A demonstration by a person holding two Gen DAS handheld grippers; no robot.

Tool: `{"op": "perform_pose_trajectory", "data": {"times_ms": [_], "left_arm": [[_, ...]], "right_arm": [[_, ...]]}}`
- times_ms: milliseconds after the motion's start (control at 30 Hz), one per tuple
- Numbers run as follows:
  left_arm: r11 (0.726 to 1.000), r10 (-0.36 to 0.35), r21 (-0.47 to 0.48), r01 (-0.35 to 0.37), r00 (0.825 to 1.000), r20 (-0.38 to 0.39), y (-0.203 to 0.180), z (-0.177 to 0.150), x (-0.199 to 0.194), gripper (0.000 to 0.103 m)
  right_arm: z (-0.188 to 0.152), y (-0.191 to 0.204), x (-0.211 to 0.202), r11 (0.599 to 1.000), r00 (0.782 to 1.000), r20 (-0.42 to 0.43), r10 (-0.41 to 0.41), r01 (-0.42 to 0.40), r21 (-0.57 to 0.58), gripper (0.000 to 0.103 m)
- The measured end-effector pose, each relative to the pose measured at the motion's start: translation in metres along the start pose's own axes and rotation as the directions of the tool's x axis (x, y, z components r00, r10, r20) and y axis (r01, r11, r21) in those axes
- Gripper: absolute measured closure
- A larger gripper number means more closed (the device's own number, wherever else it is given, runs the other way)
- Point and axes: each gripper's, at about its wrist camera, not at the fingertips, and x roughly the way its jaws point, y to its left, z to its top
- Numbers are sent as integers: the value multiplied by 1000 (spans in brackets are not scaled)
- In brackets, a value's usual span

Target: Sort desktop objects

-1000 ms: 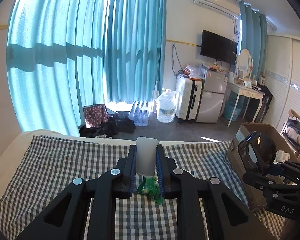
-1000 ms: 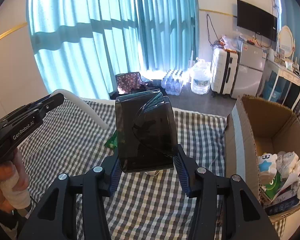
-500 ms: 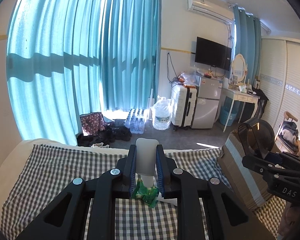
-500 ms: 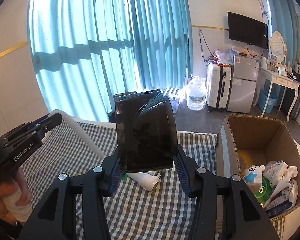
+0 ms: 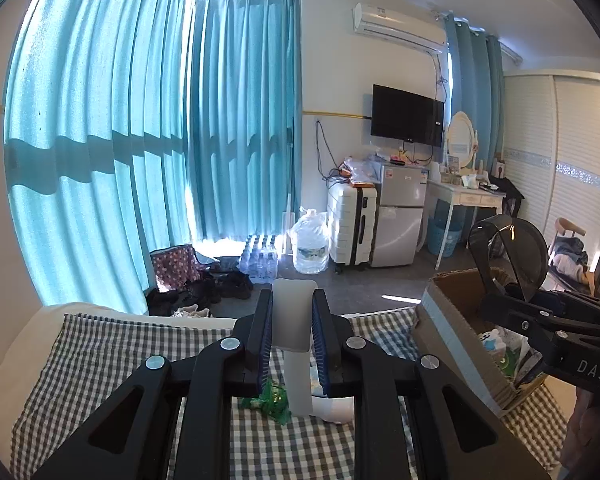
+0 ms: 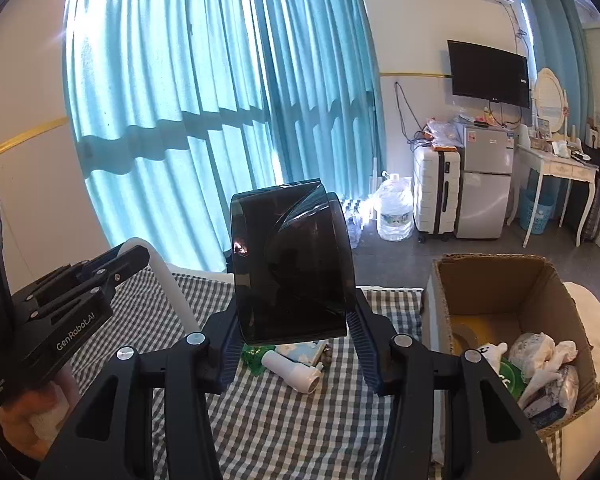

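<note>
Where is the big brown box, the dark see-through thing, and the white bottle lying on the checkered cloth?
cardboard box (image 6: 496, 288): right wrist view, on its bare inner back wall.
dark see-through holder (image 6: 292, 264): right wrist view, on its curved front face.
white bottle (image 6: 296, 370): right wrist view, on the middle of its body.

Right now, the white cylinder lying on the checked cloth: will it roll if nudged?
Probably. The white cylinder lies on its side, so a sideways nudge likely rolls it. The soft checked cloth may damp that. A green packet and printed pack sit close behind and could stop it.
</note>
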Motion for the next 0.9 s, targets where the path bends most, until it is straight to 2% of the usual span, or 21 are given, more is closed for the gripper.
{"op": "perform_pose_trajectory", "data": {"times_ms": [233, 433, 600, 900], "left_arm": [[1000, -4, -13, 4, 1000, 0, -17, 6, -11, 85], [1000, -20, 9, 19, 1000, 11, -46, 15, -21, 85], [998, -59, 10, 59, 998, 14, -71, 23, -31, 85], [993, -112, 31, 110, 992, 54, -110, 44, -51, 85]], "right_arm": [[3, -21, -24, 999, 1000, 20, -4, 4, 46, 55], [5, -47, -50, 996, 998, 64, -25, 19, 93, 55], [7, -67, -66, 991, 997, 75, -27, 17, 130, 55], [16, -84, -97, 989, 992, 85, -89, 78, 128, 55]]}}
